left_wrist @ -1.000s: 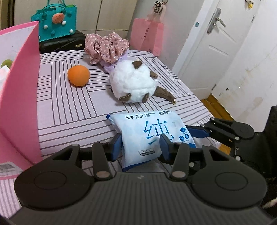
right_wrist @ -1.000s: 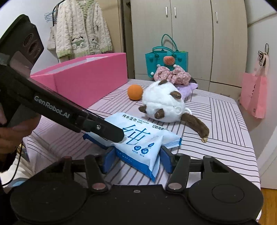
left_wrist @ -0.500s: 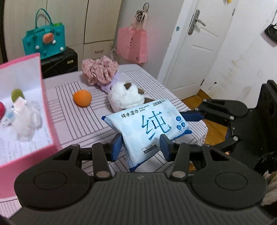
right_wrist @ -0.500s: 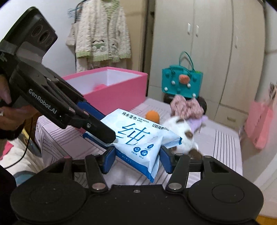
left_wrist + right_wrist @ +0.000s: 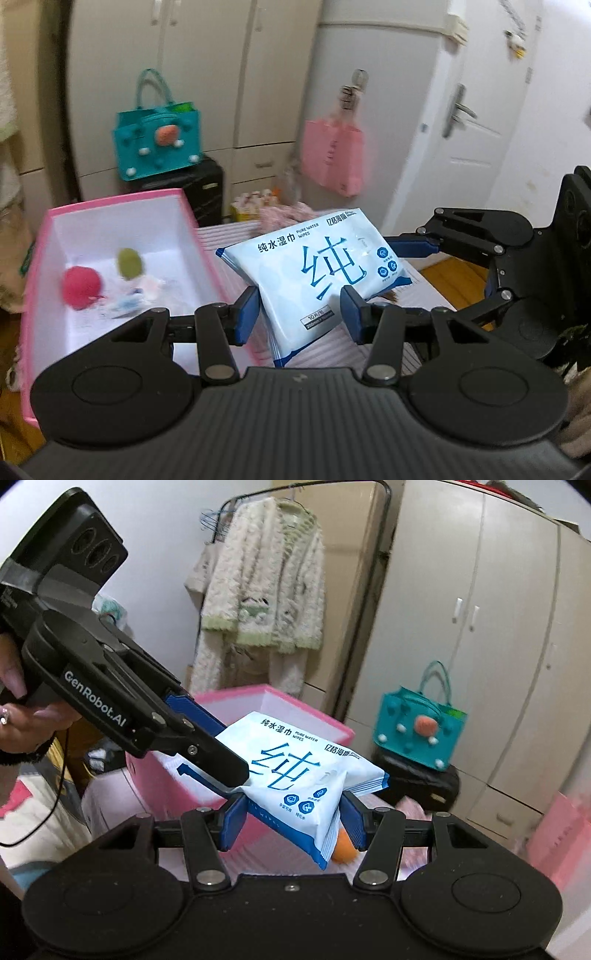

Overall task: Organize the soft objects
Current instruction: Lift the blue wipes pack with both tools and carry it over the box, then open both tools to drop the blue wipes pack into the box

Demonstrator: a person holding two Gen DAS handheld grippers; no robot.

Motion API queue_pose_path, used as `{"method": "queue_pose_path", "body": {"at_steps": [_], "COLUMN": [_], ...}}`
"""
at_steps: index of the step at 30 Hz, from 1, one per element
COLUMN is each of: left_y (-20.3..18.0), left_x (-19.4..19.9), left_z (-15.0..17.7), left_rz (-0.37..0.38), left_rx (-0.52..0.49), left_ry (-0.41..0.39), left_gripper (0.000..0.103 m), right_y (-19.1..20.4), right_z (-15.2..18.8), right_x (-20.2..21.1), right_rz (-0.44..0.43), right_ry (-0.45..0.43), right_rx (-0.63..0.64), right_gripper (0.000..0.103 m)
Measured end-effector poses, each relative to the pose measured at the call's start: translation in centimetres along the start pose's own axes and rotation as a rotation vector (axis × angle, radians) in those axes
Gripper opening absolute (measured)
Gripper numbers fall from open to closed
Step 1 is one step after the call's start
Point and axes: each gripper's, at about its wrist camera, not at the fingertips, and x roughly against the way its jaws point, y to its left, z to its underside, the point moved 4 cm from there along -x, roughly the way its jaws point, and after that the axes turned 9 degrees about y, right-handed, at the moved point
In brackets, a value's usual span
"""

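i'd lifted the wipes pack off the table, left gripper and right gripper both pinching it; pink box at mid left was probably next.

Even, soft indoor light; background motion-blurred in both views, fisheye bending at edges, small glare on wipes pack.

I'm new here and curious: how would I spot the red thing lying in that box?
Find the big pink box with white inside walls, left of the pale blue wipes pack. On its floor, toward the left, lies a round fuzzy red ball. Its neighbours are an olive-green ball and something pale and blurred; it alone is red.
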Motion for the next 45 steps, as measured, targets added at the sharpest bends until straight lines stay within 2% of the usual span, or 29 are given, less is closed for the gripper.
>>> {"method": "queue_pose_path", "body": {"at_steps": [3,6,10,15,18,25,31,34,38,41,45], "left_y": [2.5,6.0,10.6,14.6,15.6,16.4,16.0,15.8,15.1,14.4,13.3], "left_x": [0.7,0.8,-0.7,-2.0,-2.5,-3.0,-3.7,-3.6,-2.8,-2.2,-1.3], "left_z": [-0.5,-0.5,-0.1,0.9,1.1,1.7,1.9,1.6,1.3,1.3,1.3], "left_rz": [-0.022,-0.046,-0.097,-0.098,-0.102,-0.065,-0.075,-0.112,-0.134,-0.146,-0.147], "left_rx": [0.056,0.169,0.296,0.390,0.381,0.356,0.303,0.242,0.180,0.147,0.120], "left_ry": [-0.002,0.014,0.126,0.256,0.282,0.284,0.326,0.318,0.279,0.273,0.275], "left_gripper": [0.046,0.046,0.046,0.046,0.046,0.047,0.047,0.050,0.052,0.053,0.056], "right_y": [0.3,1.0,1.9,3.7,4.6,5.6,5.6,5.5,5.4,5.2,4.6], "right_z": [-2.0,-4.2,-6.3,-7.2,-7.4,-7.7,-7.7,-7.6,-7.4,-7.3,-7.3], "right_x": [-1.4,-3.5,-8.2,-13.0,-14.4,-15.1,-16.2,-16.5,-16.4,-15.6,-13.7], "right_rz": [-0.041,-0.099,-0.225,-0.344,-0.367,-0.332,-0.345,-0.349,-0.306,-0.328,-0.309], "right_ry": [-0.002,0.016,0.105,0.236,0.305,0.396,0.456,0.478,0.472,0.458,0.421], "right_rx": [0.008,0.010,-0.037,-0.102,-0.129,-0.136,-0.164,-0.176,-0.140,-0.138,-0.138], "right_gripper": [0.061,0.061,0.060,0.059,0.059,0.059,0.059,0.059,0.059,0.059,0.059]}}
